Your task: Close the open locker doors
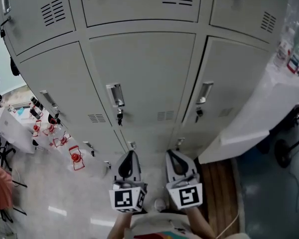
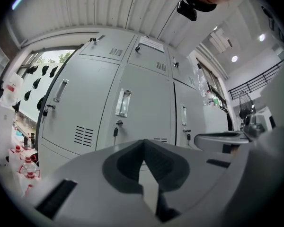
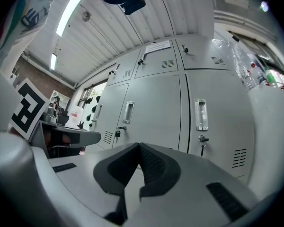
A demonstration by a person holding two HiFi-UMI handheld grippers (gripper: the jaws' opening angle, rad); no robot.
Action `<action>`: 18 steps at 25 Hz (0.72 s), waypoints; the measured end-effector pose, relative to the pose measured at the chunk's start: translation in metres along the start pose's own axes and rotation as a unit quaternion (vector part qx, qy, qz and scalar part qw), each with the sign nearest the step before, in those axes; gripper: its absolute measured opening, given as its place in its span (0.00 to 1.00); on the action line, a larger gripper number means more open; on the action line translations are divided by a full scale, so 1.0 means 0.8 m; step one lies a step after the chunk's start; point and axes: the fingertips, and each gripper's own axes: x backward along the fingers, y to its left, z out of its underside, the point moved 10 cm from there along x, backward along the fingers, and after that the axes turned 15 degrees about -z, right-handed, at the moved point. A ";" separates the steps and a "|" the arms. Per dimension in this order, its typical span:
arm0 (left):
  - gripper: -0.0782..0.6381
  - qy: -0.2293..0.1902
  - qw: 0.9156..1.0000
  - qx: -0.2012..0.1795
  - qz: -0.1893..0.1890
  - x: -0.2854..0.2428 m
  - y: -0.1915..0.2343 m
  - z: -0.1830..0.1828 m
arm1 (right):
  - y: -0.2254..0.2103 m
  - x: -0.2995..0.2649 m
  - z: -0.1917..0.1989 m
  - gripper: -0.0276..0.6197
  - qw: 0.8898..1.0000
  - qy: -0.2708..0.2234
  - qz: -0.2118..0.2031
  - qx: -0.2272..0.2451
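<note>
A bank of grey metal lockers [image 1: 139, 78] fills the head view. Every door I can see lies flush with its frame, each with a recessed handle [image 1: 115, 94] and a key hanging in its lock [image 1: 119, 116]. My left gripper [image 1: 128, 164] and right gripper [image 1: 176, 162] are held side by side in front of the lower doors, apart from them. Both are shut with nothing between their jaws. In the left gripper view, the left gripper [image 2: 143, 144] points at the middle door [image 2: 137, 108]. The right gripper [image 3: 138, 148] faces two closed doors [image 3: 156, 112] in the right gripper view.
A white table [image 1: 259, 118] juts out against the lockers at the right, with bottles [image 1: 294, 54] on its far end. Small bottles with red caps [image 1: 74, 158] stand at the lower left. A fan base [image 1: 284, 153] sits on the floor at the right.
</note>
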 end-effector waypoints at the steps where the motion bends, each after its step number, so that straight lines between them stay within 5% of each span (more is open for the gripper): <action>1: 0.12 0.000 1.000 -0.001 -0.002 0.002 -0.004 0.003 | -0.001 0.002 0.001 0.05 1.000 -0.009 -0.003 -0.002; 18: 0.12 0.020 0.999 -0.007 -0.045 0.020 -0.018 0.029 | -0.017 0.018 0.028 0.05 0.999 0.001 -0.039 -0.033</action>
